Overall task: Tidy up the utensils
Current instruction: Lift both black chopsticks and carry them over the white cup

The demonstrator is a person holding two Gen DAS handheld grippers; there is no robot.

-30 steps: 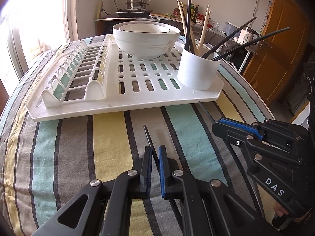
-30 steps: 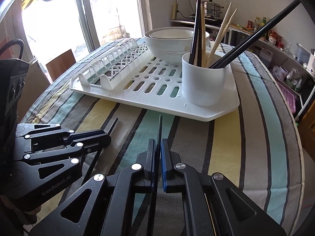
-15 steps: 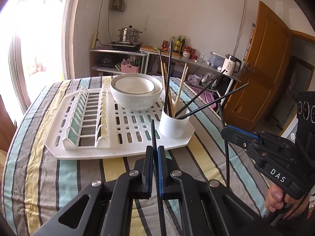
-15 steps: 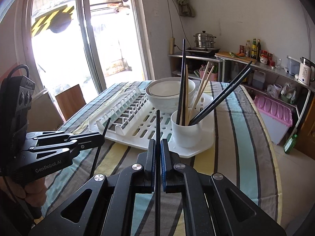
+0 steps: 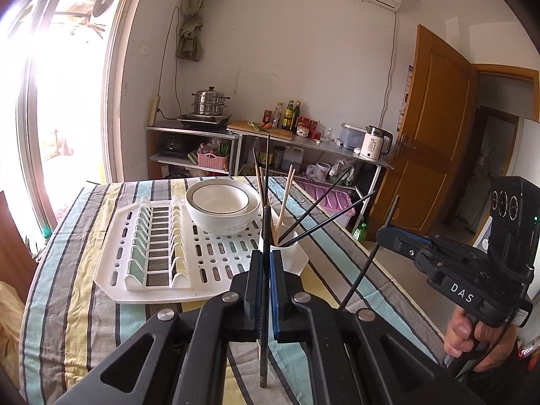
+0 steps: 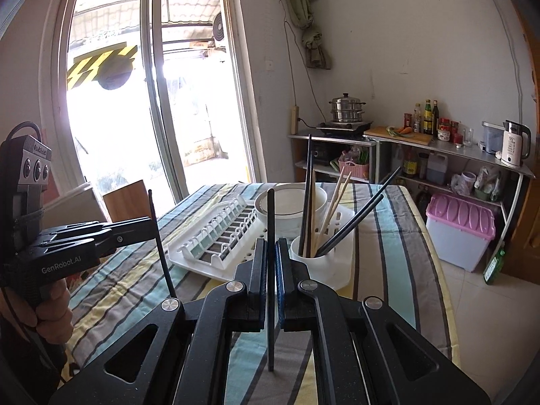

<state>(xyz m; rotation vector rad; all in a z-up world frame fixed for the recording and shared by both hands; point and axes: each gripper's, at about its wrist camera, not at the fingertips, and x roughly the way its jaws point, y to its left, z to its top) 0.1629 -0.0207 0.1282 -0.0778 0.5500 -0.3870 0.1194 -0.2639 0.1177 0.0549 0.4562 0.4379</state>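
Both grippers are pinched on a black chopstick each, held in the air above the near edge of the table (image 5: 84,290); the left gripper (image 5: 265,263) has its jaws pressed onto a dark chopstick (image 5: 264,337) that stands nearly upright between the pads, its lower end hanging below the fingers; the right gripper (image 6: 271,253) clamps its own black chopstick (image 6: 270,320) the same way, upright, with the top rising past the fingertips. Largest of the things is the table, covered in a striped cloth of teal, yellow and grey; on it, toward the far edge, lies the white drying rack (image 5: 216,273), its slotted plate section on the window side; nested white bowls (image 5: 221,207) sit at the rack's far edge; the white utensil cup (image 6: 315,260) stands at the rack's near corner on the door side, holding several black and pale wooden chopsticks (image 6: 332,209) that lean outward. From the left camera the right gripper shows at the right edge, a hand (image 5: 472,334) around its grip; from the right camera the left gripper shows at the left edge, likewise in a hand (image 6: 50,310).
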